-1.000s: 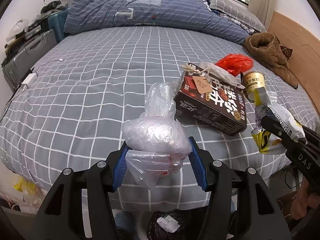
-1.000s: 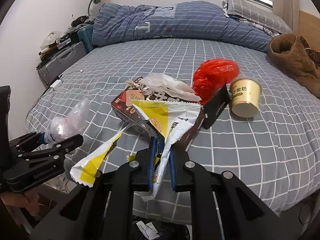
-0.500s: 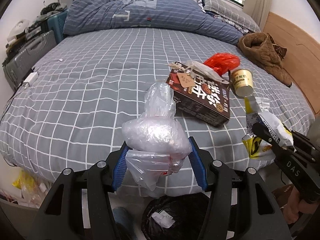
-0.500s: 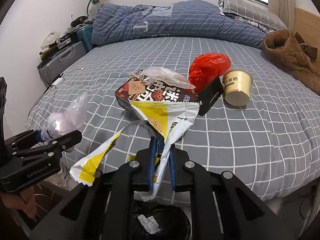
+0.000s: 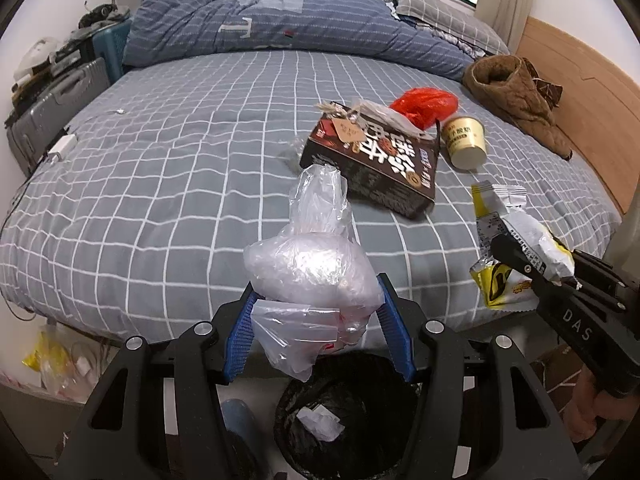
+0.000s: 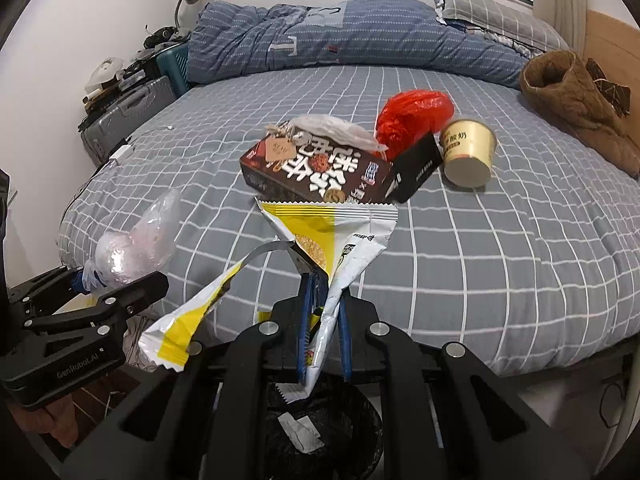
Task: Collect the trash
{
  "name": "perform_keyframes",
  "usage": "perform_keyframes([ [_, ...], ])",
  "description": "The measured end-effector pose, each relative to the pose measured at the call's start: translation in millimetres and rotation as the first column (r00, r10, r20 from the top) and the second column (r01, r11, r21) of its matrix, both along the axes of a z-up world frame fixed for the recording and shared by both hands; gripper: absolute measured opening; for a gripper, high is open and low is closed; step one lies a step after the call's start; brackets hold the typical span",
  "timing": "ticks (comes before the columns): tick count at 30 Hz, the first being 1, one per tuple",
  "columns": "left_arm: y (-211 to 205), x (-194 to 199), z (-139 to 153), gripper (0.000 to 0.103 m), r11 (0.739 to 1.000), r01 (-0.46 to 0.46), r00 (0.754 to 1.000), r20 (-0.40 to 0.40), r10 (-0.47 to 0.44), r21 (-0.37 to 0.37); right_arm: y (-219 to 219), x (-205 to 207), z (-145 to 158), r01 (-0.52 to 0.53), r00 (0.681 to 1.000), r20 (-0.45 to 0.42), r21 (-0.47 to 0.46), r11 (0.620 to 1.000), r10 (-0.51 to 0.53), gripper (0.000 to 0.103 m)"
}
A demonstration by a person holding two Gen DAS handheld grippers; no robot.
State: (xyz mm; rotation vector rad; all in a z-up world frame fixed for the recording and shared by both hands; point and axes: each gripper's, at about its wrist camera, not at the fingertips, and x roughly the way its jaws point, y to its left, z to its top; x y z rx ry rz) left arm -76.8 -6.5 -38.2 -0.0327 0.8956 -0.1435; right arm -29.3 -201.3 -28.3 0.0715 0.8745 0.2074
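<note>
My left gripper (image 5: 316,308) is shut on a crumpled clear plastic bag (image 5: 312,264), held above a black-lined trash bin (image 5: 344,416) at the foot of the bed. My right gripper (image 6: 324,292) is shut on a torn yellow and white snack wrapper (image 6: 332,240), also above the bin (image 6: 320,432). In the left wrist view the right gripper (image 5: 532,268) with the wrapper (image 5: 516,240) is at the right. In the right wrist view the left gripper (image 6: 116,284) with the bag (image 6: 132,248) is at the left.
On the grey checked bed (image 5: 180,168) lie a dark snack box (image 5: 372,160), a red plastic bag (image 5: 424,104), a paper cup (image 5: 464,144) on its side and a brown garment (image 5: 516,96). A suitcase (image 5: 48,104) stands at the left. A folded duvet (image 5: 280,24) lies at the back.
Both grippers have pulled back from the bed with their trash. The bin has come into view beneath them. Neither grip has changed.
</note>
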Motion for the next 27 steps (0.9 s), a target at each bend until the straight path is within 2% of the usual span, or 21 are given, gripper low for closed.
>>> perform_keyframes([
  [27, 6.9, -72.0, -27.1, 0.055, 1.0, -0.009, 0.996, -0.089, 0.011, 0.015, 4.6, -69.7, -26.7, -0.009, 0.995, -0.099, -0.012, 1.0, 0.007, 0.012],
])
